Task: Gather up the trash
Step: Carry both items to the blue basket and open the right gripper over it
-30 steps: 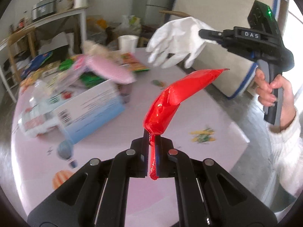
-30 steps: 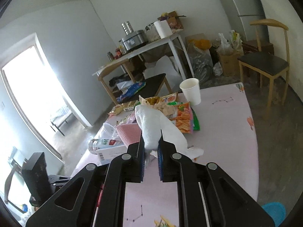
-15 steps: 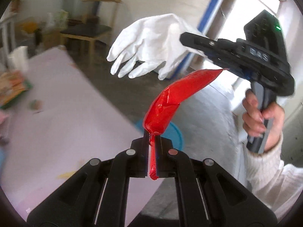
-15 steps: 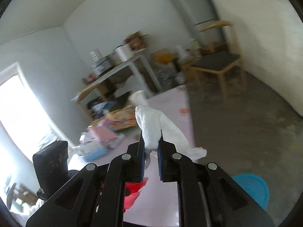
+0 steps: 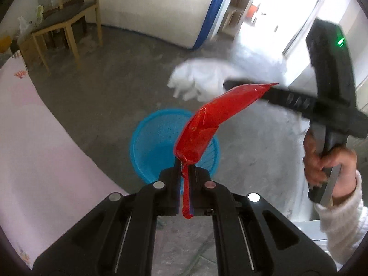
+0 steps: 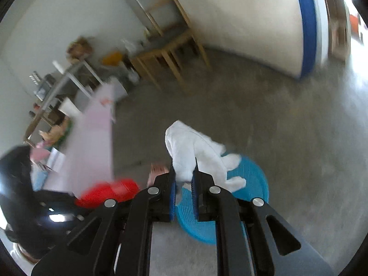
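Note:
My left gripper (image 5: pixel 185 169) is shut on a red plastic wrapper (image 5: pixel 211 120), which sticks up over a blue basket bin (image 5: pixel 149 138) on the floor. A white glove (image 6: pixel 193 148) is clamped in my right gripper (image 6: pixel 184 176), hanging over the same blue bin (image 6: pixel 250 181). In the left wrist view the right gripper (image 5: pixel 232 84) comes in from the right with the blurred glove (image 5: pixel 197 80) beyond the wrapper. The red wrapper (image 6: pixel 108 193) shows blurred at the lower left of the right wrist view.
The pink table (image 5: pixel 34 138) edge lies left of the bin, with clutter on its far end (image 6: pixel 50 138). A wooden chair (image 5: pixel 62 25) stands behind on the grey concrete floor (image 6: pixel 276 126). A person's hand (image 5: pixel 326 163) in a white sleeve holds the right gripper's handle.
Both grippers swung away from the table and downward, carrying the red wrapper and the white glove over the blue bin on the floor. Both grips stayed shut.

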`<state>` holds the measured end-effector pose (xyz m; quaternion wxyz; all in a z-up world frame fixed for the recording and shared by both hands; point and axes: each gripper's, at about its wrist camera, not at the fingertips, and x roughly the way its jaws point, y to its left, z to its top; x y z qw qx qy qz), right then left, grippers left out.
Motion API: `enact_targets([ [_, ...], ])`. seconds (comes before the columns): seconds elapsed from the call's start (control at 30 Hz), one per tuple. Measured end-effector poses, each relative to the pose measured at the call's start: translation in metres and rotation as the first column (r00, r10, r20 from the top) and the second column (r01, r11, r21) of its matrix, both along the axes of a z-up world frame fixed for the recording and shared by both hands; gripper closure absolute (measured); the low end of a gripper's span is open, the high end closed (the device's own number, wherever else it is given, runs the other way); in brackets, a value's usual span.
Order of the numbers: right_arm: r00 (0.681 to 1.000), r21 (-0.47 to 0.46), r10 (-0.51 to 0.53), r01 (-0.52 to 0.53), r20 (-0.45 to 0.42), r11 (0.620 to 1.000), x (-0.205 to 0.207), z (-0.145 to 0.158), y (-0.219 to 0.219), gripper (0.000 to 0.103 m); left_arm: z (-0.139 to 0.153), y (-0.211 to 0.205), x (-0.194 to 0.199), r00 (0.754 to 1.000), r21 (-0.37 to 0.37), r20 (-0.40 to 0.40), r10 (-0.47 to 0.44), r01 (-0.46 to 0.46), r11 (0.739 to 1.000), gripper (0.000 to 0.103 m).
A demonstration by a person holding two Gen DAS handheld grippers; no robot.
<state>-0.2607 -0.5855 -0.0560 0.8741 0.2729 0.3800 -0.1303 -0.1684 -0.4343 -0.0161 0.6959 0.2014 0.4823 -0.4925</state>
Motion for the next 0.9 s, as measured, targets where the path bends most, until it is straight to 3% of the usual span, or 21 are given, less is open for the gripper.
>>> enact_targets([
  [0.17, 0.987, 0.098, -0.051, 0.067, -0.152, 0.993, 0.003, -0.086, -0.011, 0.091, -0.029, -0.029, -0.011, 0.999, 0.078, 0.027, -0.018, 0.015, 0.997, 0.099],
  [0.37, 0.973, 0.156, -0.089, 0.124, -0.213, 0.98, 0.01, -0.149, -0.024, 0.091, -0.049, -0.062, -0.022, 0.997, 0.141, 0.08, -0.008, -0.003, 0.99, 0.099],
  [0.5, 0.941, 0.26, -0.141, 0.226, -0.307, 0.939, 0.011, -0.199, -0.04, 0.087, -0.065, -0.078, -0.019, 0.996, 0.161, 0.094, -0.01, -0.005, 0.987, 0.099],
  [0.57, 0.929, 0.351, -0.166, 0.284, -0.33, 0.892, 0.005, -0.222, -0.048, 0.083, -0.07, -0.079, -0.019, 0.993, 0.179, 0.12, -0.025, 0.003, 0.984, 0.099],
  [0.67, 0.92, 0.341, -0.179, 0.303, -0.35, 0.89, 0.005, -0.234, -0.049, 0.071, -0.081, -0.081, -0.012, 0.994, 0.196, 0.107, -0.025, 0.004, 0.981, 0.099],
  [0.77, 0.936, 0.343, -0.17, 0.276, -0.309, 0.898, 0.004, -0.237, -0.051, 0.058, -0.088, -0.082, -0.005, 0.995, 0.208, 0.096, -0.008, -0.012, 0.978, 0.099],
  [0.9, 0.956, 0.422, -0.169, 0.259, -0.239, 0.869, 0.012, -0.243, -0.055, 0.057, -0.092, -0.082, -0.007, 0.993, 0.212, 0.115, -0.011, -0.014, 0.977, 0.099],
])
